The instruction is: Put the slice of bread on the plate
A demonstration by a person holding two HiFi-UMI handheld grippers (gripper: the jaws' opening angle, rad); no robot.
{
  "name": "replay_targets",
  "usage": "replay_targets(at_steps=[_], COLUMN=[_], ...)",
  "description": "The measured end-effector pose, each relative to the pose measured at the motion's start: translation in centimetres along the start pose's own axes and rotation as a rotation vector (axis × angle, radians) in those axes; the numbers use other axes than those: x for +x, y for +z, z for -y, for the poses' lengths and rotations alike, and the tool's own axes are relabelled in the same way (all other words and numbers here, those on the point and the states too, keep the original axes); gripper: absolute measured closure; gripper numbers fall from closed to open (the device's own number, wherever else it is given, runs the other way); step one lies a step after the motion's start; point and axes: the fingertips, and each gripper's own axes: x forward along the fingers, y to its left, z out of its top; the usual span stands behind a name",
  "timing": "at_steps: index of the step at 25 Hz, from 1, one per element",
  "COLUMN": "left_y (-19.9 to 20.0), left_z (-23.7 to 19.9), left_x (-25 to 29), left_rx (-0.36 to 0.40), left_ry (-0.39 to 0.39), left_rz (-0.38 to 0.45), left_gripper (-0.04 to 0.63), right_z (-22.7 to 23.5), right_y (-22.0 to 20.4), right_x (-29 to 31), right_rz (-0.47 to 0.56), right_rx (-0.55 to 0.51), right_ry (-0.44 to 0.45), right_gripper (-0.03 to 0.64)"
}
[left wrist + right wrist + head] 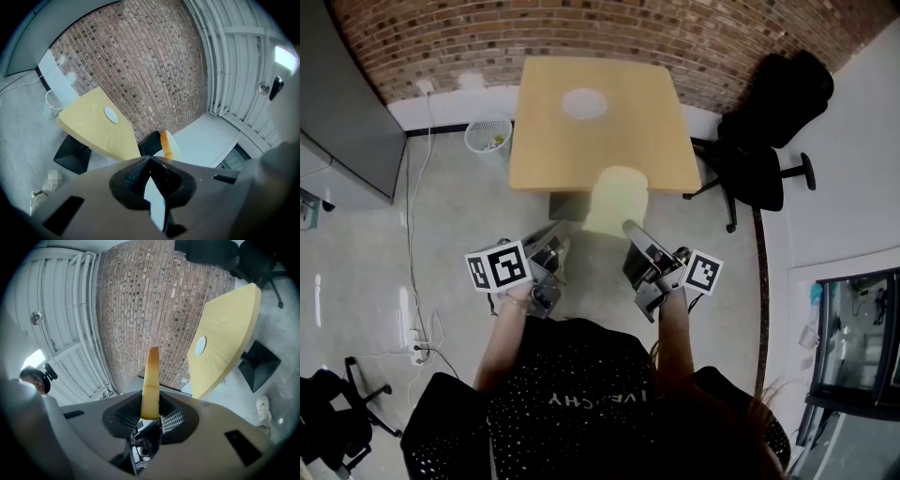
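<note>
A pale slice of bread (pixel 617 200) stands on edge in front of me, over the floor just short of the table's near edge. My right gripper (pixel 630 228) is shut on its lower end; in the right gripper view the bread (pixel 151 380) rises upright from between the pads. The white plate (pixel 584 103) lies on the far half of the wooden table (pixel 544 141) with nothing on it, and it shows too in the right gripper view (pixel 200 345). My left gripper (pixel 555 240) is level beside the right one, shut with nothing in it (pixel 149 158).
A wire wastebasket (pixel 488 134) stands at the table's left by the brick wall. A black office chair (pixel 764 122) is at the table's right, a grey cabinet (pixel 342 122) at the left. Another chair (pixel 337 412) and cables lie on the floor behind.
</note>
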Motion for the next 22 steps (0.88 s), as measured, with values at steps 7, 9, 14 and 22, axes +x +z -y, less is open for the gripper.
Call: replay_targets(at_steps=[7, 9, 14, 22], left_y=[3.7, 5.1, 8.5, 13.2], left_z=[-1.2, -1.8, -3.9, -6.8], left_x=[2.5, 3.5, 6.5, 11.6], left_rx=[-0.004, -0.007, -0.029, -0.057], left_ry=[-0.004, -0.006, 0.003, -0.004], left_rz=[-0.004, -0.009, -0.024, -0.065], left_gripper=[0.584, 0.585, 0.584, 0.584], right_z=[1.2, 1.7, 4.0, 7.7], right_y=[2.7, 3.9, 6.7, 12.2], right_x=[3.6, 4.9, 7.8, 11.8], right_rz=[-0.013, -0.015, -0.016, 0.019], right_rx=[0.012, 0.012, 0.027, 0.059], right_ry=[-0.002, -0.006, -0.041, -0.089], right_gripper=[0.522, 0.522, 0.522, 0.522])
